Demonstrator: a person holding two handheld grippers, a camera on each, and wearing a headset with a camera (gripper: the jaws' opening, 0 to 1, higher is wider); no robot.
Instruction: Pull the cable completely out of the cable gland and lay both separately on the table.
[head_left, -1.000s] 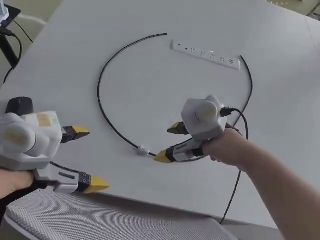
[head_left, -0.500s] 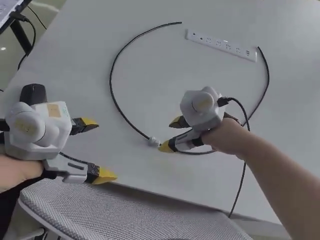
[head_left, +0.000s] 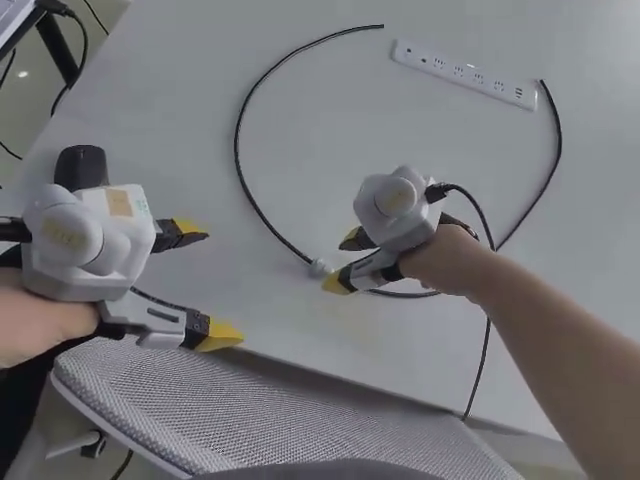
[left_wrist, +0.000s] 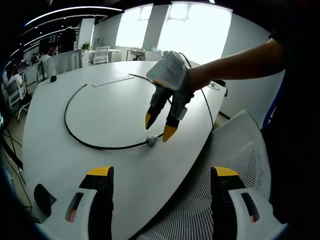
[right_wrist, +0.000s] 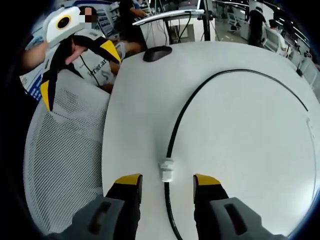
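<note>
Right claw (head_left: 335, 265): jaws spread, yellow tips low over the white desk (head_left: 180, 90), nothing pinched. In the right gripper view, the small white cable gland (right_wrist: 166, 170) lies on the desk between the two yellow tips, level with their front ends and clear of both. The thin black cable (right_wrist: 186, 107) passes through the gland. One run trails back between the jaws. The other leaves the gland's far end and sweeps away across the desk in a wide arc.

Left claw (head_left: 222, 286): jaws spread wide, nothing between them. It hangs over the near edge of the desk, above the grey mesh chair back (head_left: 250, 410) and well apart from the gland. In the left gripper view, the gland lies ahead on the desk, just beside the lower tip of the right claw.

Cable gland: threaded on the cable, resting on the desk near its front edge.

Other items on the desk:
- A long white power strip (head_left: 465, 72) lies at the far side, beyond the cable arc.
- A black computer mouse (head_left: 80, 165) sits near the left edge, behind the left claw.
</note>
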